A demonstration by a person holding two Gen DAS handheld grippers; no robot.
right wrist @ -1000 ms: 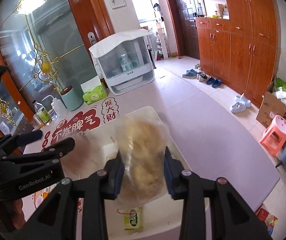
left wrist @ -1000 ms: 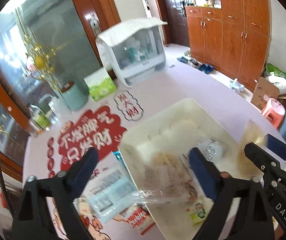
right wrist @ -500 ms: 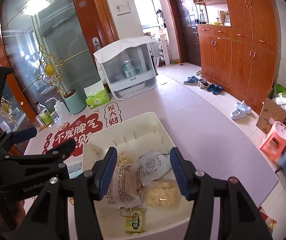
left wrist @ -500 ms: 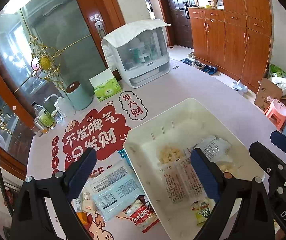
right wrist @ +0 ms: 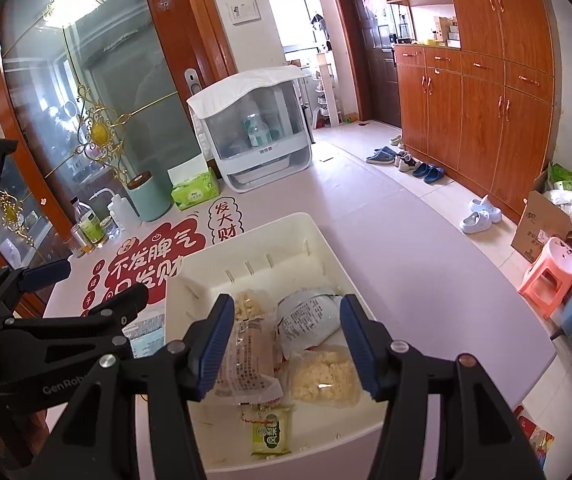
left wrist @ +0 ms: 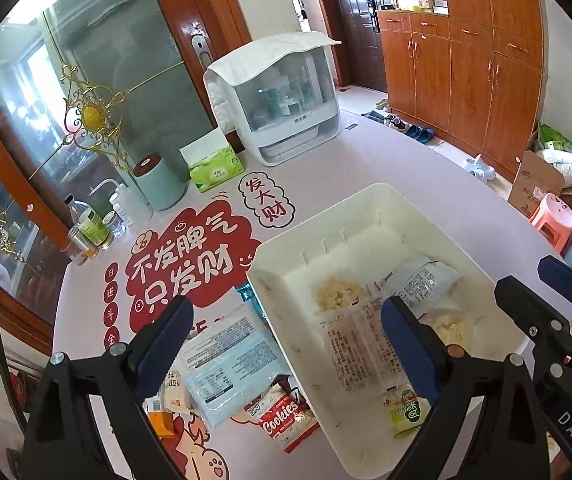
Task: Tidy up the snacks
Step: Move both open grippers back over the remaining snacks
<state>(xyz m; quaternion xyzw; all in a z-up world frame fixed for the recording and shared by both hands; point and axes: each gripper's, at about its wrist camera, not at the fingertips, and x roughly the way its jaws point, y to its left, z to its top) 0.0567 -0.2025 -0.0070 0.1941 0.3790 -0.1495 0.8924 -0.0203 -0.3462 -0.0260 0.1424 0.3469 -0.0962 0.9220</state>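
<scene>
Above the white bin (right wrist: 317,240), the right gripper (right wrist: 284,344) hangs apart and empty, likely having dropped its snack; the left gripper (left wrist: 286,344) gapes over the tabletop packets (left wrist: 226,364).

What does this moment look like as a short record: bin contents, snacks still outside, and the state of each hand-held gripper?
bin: white bin on the table
in bin: long clear packet, grey pouch, bag of pale puffs, small green packet
outside bin: light blue packet, red cookie bag
left hand-held gripper: open, holding nothing
right hand-held gripper: open above the bin, holding nothing
</scene>
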